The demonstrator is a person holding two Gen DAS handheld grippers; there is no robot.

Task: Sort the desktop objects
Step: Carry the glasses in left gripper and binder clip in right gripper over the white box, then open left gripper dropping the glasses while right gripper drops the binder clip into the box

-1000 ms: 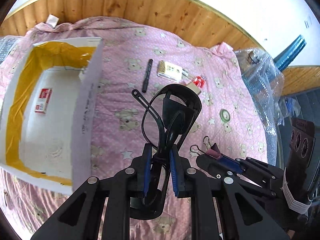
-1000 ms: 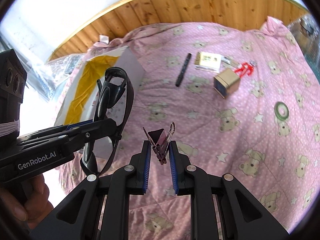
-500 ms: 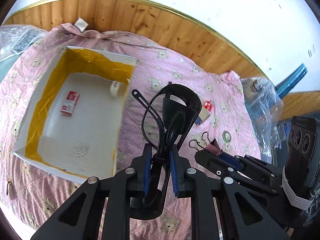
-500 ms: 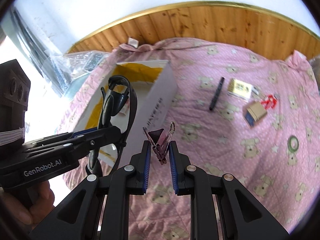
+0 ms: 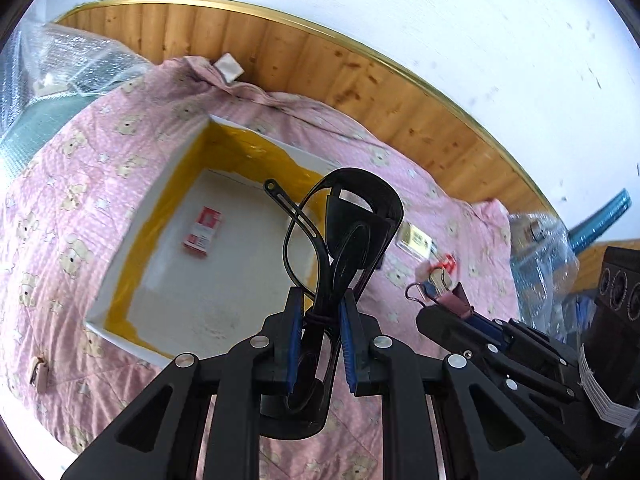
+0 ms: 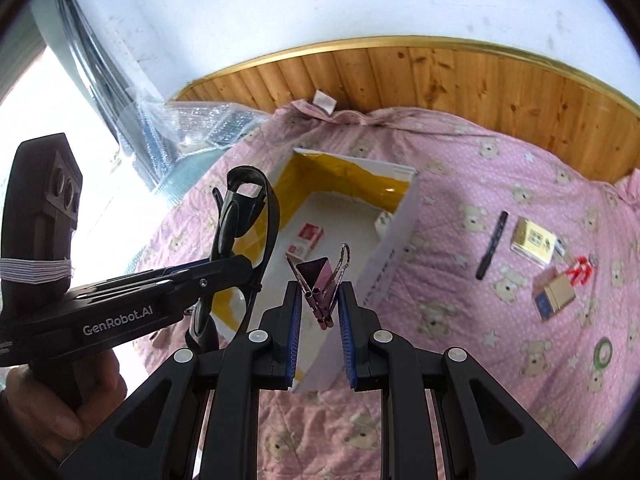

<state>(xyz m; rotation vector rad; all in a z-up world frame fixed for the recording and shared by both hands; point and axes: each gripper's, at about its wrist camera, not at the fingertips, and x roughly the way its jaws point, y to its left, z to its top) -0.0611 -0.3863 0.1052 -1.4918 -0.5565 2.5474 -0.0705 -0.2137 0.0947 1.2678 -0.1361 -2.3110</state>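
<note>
left wrist view: the left gripper point(image 5: 320, 320) fills the lower centre of the frame, its jaws closed on a pair of folded black glasses point(image 5: 340, 240) that stand up between the blue pads. behind and below them, at centre left, lies an open white box point(image 5: 120, 280) with yellow tape on its inner walls, on a pink bear-print quilt point(image 5: 60, 200). a small red and white packet point(image 5: 202, 232) lies on the box floor. at lower right the right gripper point(image 5: 440, 308) reaches in, pinching a maroon binder clip point(image 5: 456, 300).

right wrist view: the right gripper point(image 6: 320, 312) sits at lower centre, its jaws closed on the binder clip point(image 6: 320, 284), wire handles upward. the left gripper point(image 6: 224, 272) comes in from the left with the glasses point(image 6: 244, 216), held by a hand point(image 6: 60, 412) at lower left. the box point(image 6: 396, 236) is at centre. on the quilt point(image 6: 480, 360) at the right lie a black pen point(image 6: 492, 244), a gold box point(image 6: 534, 240), a brown and blue box point(image 6: 554, 296) and a green tape ring point(image 6: 602, 350).
</note>
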